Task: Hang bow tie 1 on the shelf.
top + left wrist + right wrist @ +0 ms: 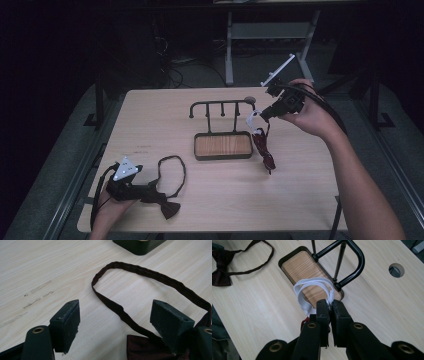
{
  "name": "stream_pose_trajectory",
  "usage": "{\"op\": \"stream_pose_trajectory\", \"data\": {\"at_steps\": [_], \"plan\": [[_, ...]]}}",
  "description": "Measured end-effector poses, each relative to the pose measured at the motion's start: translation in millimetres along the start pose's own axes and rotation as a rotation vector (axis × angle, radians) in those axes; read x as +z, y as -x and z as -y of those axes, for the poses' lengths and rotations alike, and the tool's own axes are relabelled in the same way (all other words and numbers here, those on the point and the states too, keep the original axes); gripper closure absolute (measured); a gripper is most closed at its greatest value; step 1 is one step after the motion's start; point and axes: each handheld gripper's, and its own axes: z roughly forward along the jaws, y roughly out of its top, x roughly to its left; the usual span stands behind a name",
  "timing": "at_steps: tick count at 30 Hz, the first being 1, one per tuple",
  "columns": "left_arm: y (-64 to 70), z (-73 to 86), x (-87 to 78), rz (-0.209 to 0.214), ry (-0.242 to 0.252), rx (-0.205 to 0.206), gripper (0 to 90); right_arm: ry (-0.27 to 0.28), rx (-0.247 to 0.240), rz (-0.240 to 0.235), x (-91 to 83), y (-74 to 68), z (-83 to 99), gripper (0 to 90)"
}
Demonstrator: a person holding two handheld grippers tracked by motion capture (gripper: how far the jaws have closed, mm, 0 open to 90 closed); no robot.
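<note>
Forearms enter the high view from its bottom edge: the left hand-held gripper (150, 191) lies low on the pale wood-grain desk (150, 115), touching the dark maroon fabric bow tie (169, 207) with its thin neck strap looped beside it, while the right hand-held gripper (263, 114) is raised just beside the black metal hook rack with wooden tray base (223, 145), holding the white elastic loop (253, 120) of a dark red item (264, 150) that dangles to the desk. Left gripper view: the jaws stand spread apart, astride the strap of the bow tie (147, 347), pinching nothing; closing from here would probably catch only the strap or the knot's edge, so that the tie hangs crooked or slips free when lifted. Right gripper view: the jaws are pressed together on the white elastic loop (312, 290), which hangs above the tray, just short of the rack's (352, 262) curved end hook. The likely faults are these: the narrow band, pinched at its edge, may slide out; the loop may miss the hook tip and drop into the tray; or a pull against the hook may tip or drag the light rack.
</note>
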Motion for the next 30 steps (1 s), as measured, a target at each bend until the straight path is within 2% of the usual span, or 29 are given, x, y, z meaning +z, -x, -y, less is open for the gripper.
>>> {"op": "stream_pose_trajectory", "data": {"at_steps": [18, 30], "plan": [[0.5, -0.1, 0.4, 0.008, 0.008, -0.003, 24.4, -0.009, 0.079, 0.021, 16.0, 31.4, -14.4, 84.4], [1.7, -0.3, 1.2, 0.011, -0.003, 0.0, 24.4, 0.007, 0.115, 0.006, 26.3, 40.9, -7.5, 82.0]]}}
